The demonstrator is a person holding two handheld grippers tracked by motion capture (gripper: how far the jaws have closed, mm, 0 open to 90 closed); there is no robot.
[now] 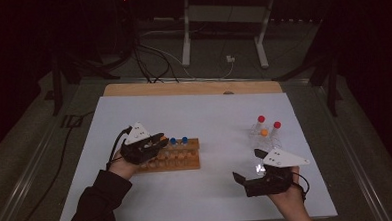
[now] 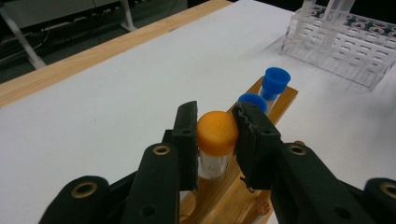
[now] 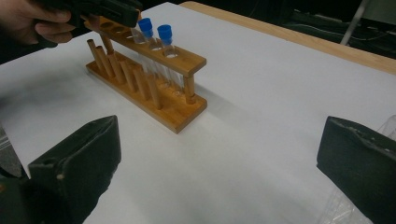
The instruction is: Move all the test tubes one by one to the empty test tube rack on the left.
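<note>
Left gripper [image 2: 215,135] is clamped on the orange-capped tube [image 2: 216,134] over the wooden rack [image 1: 173,159], near the table's left edge. Right gripper [image 3: 219,158] stands apart, idle. Risk: tilted tube jams against its hole, tipping the rack.

Dim, dark surroundings; bright white tabletop [image 1: 194,110]; soft, slightly blurry detail.

Lab bench, wooden tube rack [image 1: 173,159], clear plastic rack [image 2: 345,39], dark surroundings
</note>
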